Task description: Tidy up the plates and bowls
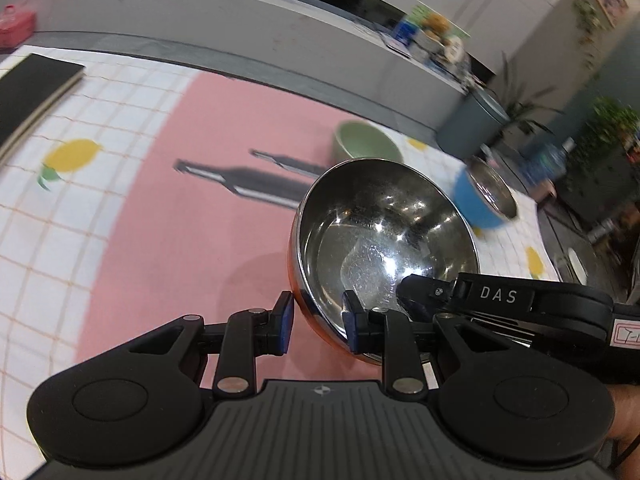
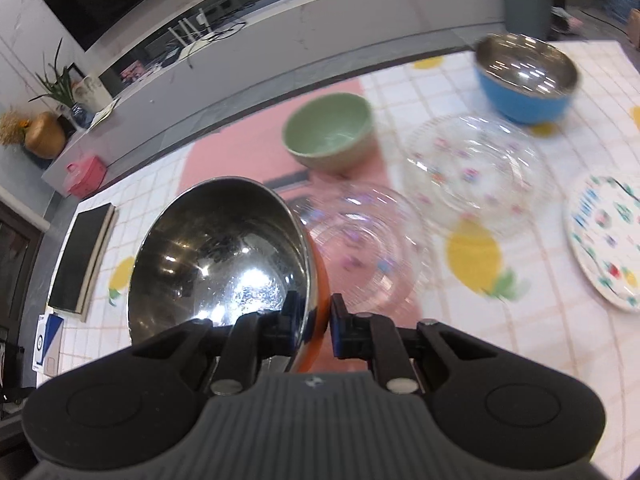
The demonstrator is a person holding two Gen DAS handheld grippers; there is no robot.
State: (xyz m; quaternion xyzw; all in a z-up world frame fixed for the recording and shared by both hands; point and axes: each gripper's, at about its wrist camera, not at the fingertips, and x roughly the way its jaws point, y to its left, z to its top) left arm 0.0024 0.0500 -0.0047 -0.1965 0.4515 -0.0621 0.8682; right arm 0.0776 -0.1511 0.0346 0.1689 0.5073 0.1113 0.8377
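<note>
The orange steel bowl [image 2: 224,256], light, rigid and slippery, hung above the tabletop [image 2: 500,360]. Right hand-held gripper [image 2: 312,320] pinched its rim; left hand-held gripper [image 1: 318,322] straddled it, contact unclear.

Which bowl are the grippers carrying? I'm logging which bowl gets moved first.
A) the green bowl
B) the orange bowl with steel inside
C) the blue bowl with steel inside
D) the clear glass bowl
B: the orange bowl has its rim clamped by the right gripper, with the left gripper also on its rim, while the green bowl and blue bowl sit on the table.
</note>
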